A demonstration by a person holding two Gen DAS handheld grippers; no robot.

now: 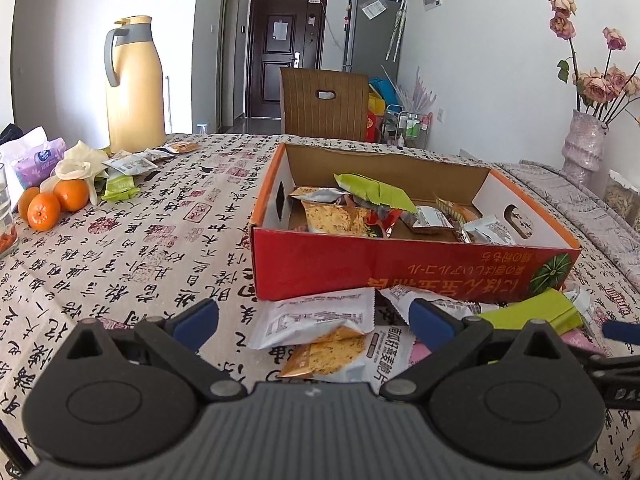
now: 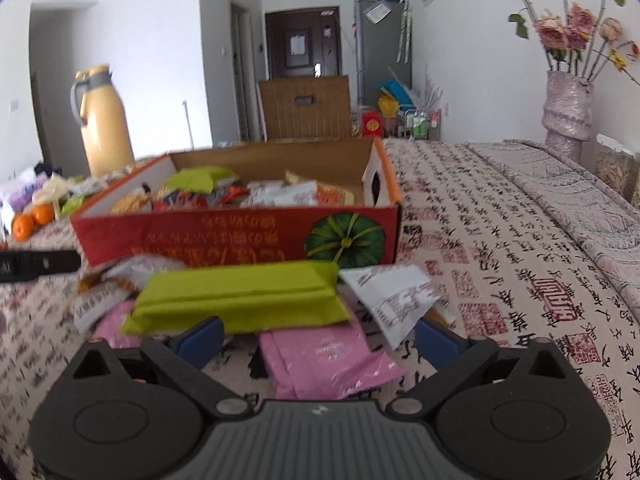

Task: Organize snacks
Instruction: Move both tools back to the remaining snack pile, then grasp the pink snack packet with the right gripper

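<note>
Your box [image 1: 400, 268] sits on the table [image 1: 120, 240], toward its far edge, with its red front wall facing you. It already holds a fair layer of snacks: a green packet [image 1: 376, 192] on top, silver and orange wrappers under it. That part of the job looks done.

What is left lies on the cloth just in front of the box. Under your left gripper [image 1: 314, 316] you have a white packet [image 1: 316, 316] overlapping a cracker packet [image 1: 340, 354]. Under your right gripper [image 2: 318, 336] there is a long green pack [image 2: 240, 296] lying across a pink pack [image 2: 328, 356], with a white wrapper [image 2: 394, 296] beside them, touching the box front.

A second, smaller heap waits near the table's far left corner: loose packets [image 1: 128, 164] by the flask [image 1: 134, 84], next to the oranges [image 1: 52, 204] and a tissue pack [image 1: 36, 160]. Whether the oranges belong in the box you cannot tell from here.

Both of your tongs stand wide, and neither holds anything. The left's blue pads sit either side of the white packet without pressing it; the right's frame the near edge of the green and pink packs, also clear of them.

I judge you somewhere past the middle: the box is partly filled, the near pile is next, the far heap last.
</note>
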